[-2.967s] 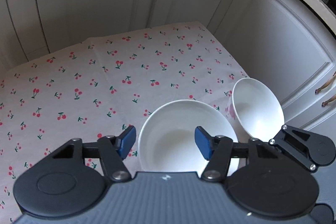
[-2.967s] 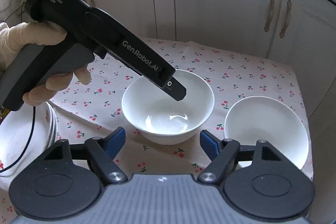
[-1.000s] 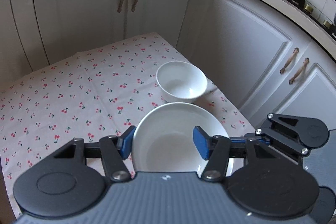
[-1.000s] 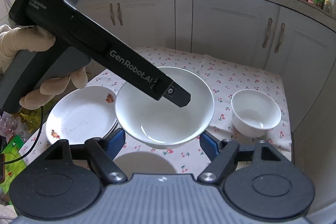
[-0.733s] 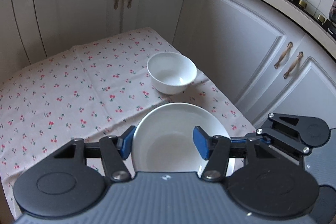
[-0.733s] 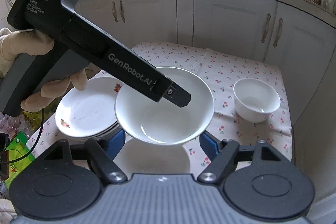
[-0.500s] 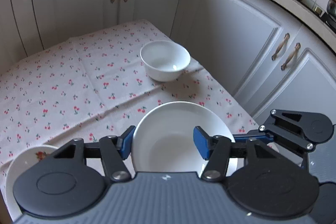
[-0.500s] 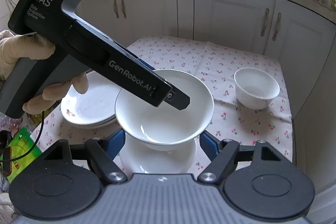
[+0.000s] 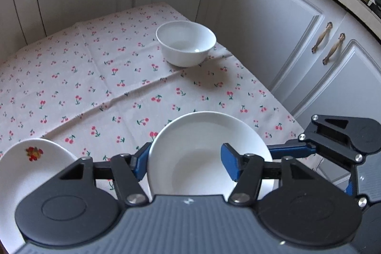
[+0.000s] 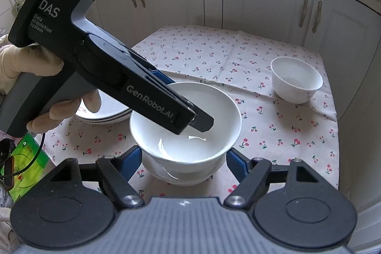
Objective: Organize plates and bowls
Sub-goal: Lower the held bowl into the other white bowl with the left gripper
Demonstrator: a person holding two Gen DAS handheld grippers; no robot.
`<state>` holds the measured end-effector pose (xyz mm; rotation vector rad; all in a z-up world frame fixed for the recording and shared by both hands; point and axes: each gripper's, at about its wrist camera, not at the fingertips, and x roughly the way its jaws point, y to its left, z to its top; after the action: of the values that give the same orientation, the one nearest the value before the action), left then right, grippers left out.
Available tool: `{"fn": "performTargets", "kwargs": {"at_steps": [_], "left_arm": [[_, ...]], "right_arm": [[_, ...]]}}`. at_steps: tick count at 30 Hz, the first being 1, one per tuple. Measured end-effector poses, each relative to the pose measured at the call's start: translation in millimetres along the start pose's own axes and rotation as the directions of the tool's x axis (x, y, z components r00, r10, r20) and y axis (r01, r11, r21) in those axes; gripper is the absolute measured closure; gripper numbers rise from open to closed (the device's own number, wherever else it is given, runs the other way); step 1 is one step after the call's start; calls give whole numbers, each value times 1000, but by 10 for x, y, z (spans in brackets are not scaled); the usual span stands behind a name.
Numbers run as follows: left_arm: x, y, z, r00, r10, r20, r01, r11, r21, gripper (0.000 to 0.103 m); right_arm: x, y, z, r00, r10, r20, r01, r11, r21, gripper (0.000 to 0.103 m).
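Observation:
A large white bowl [image 9: 202,158] [image 10: 221,130] rests nested in a second white bowl [image 10: 181,175] on the cherry-print cloth. My left gripper [image 9: 184,164] [image 10: 184,101] has the bowl's wall between its jaws, one finger inside and one outside. The jaws are opening, and the outer pad still lies against the rim. My right gripper [image 10: 182,162] stands open, its blue fingers [image 9: 288,149] on either side of the stack. A smaller white bowl [image 9: 185,44] [image 10: 296,82] stands upright near the far right corner.
A stack of white plates [image 9: 23,166] [image 10: 107,111] with a fruit print lies left of the bowls. White cabinet doors [image 9: 273,27] close in behind and to the right of the cloth-covered table [image 9: 95,75]. A green packet [image 10: 26,168] lies off the near left edge.
Both grippers moved toward the near side of the table and down. The large bowl, hanging above the cloth a second ago, now sits in the lower bowl. The plate stack came into the left wrist view.

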<state>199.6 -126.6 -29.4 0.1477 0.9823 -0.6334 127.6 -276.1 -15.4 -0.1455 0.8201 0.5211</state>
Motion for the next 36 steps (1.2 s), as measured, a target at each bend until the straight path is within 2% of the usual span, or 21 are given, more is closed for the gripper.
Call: {"fn": "performTargets", "kwargs": {"at_steps": [18, 22, 25, 27, 36], "left_arm": [[69, 25, -23, 1000, -3, -21, 3, 1000, 6, 41], [67, 27, -15, 1000, -9, -10, 9, 1000, 6, 37], [42, 28, -4, 1000, 4, 3, -4, 1000, 8, 30], [12, 30, -2, 999, 26, 22, -26, 999, 19, 26], [-68, 161, -88, 999, 32, 43, -32, 999, 14, 26]], "right_arm": [[133, -25, -53, 1000, 8, -27, -8, 1000, 7, 21], [145, -17, -63, 1000, -7, -25, 7, 1000, -4, 15], [106, -22, -62, 1000, -21, -1, 21, 1000, -10, 0], [66, -45, -67, 1000, -10, 13, 10, 1000, -2, 0], [11, -138, -62, 999, -16, 40, 14, 998, 54, 0]]}}
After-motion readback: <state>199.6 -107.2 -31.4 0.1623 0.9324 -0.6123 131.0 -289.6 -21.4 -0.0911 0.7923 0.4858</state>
